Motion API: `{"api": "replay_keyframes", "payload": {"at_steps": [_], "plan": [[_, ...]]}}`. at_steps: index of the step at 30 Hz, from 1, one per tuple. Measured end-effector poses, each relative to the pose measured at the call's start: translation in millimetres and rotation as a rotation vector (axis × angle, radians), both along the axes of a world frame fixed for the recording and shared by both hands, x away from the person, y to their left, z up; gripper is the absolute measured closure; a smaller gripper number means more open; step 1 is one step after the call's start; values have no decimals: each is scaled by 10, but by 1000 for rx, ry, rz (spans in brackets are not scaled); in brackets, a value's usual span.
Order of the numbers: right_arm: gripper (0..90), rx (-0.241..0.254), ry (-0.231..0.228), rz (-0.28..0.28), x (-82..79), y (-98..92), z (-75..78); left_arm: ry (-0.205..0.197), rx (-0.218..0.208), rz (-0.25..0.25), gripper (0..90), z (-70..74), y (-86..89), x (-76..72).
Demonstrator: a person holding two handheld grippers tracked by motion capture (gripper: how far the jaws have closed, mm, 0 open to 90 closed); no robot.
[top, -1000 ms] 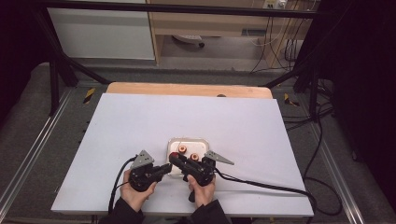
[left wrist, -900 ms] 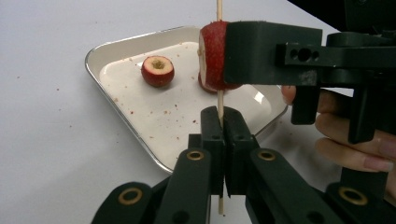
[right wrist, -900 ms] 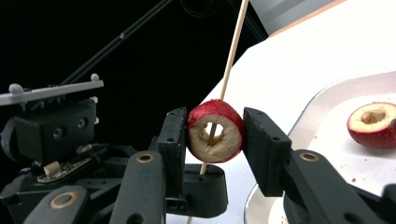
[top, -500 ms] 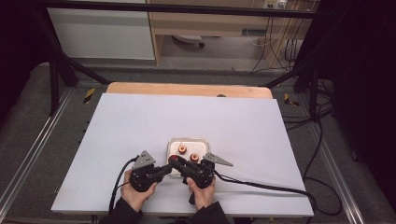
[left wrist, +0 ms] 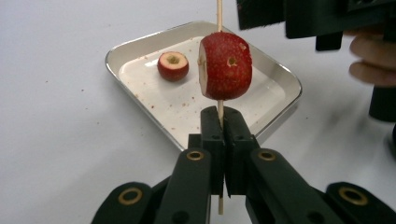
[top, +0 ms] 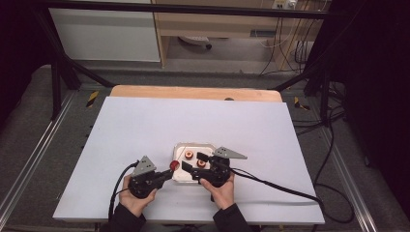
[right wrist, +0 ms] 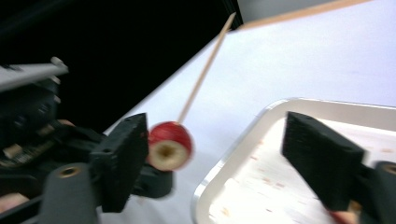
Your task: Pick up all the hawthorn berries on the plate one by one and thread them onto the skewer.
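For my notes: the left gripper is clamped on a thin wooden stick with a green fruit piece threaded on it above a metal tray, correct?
Not quite: the fruit piece is red, as the left gripper view shows. The rest holds: the left gripper is clamped on the stick above the metal tray.

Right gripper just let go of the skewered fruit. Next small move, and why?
Probably swing the right gripper back over the tray for another fruit piece. Its jaws have just been opening and stand wide with nothing pressed between them, while the left gripper is shut on the skewer, one red fruit already threaded.
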State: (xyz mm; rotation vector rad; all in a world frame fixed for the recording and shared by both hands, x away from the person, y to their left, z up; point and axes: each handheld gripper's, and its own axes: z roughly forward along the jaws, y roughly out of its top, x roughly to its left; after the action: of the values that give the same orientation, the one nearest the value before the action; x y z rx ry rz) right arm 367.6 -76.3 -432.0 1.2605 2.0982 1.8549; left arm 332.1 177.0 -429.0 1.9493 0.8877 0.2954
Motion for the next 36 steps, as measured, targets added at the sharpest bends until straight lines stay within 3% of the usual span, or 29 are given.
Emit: {"api": "replay_keyframes", "payload": {"at_steps": [1, 6, 13, 19, 24, 33, 36], "plan": [[171, 0, 0, 0, 0, 0, 0, 0, 4, -4, 883, -1, 12, 2], [100, -185, 12, 41, 96, -133, 106, 11, 22, -8, 883, 0, 67, 14], [117, -392, 75, 111, 276, -276, 247, 18, 41, -10, 882, -6, 134, 31], [155, -576, 126, 162, 426, -256, 298, 22, 50, -11, 882, -8, 166, 39], [224, -642, 139, 203, 511, -160, 302, 26, 50, -8, 882, -12, 176, 42], [330, -733, 214, 266, 678, 31, 272, 29, 55, -10, 882, -14, 170, 46], [379, -739, 226, 298, 702, 82, 251, 28, 55, -11, 882, -14, 170, 48]]}}
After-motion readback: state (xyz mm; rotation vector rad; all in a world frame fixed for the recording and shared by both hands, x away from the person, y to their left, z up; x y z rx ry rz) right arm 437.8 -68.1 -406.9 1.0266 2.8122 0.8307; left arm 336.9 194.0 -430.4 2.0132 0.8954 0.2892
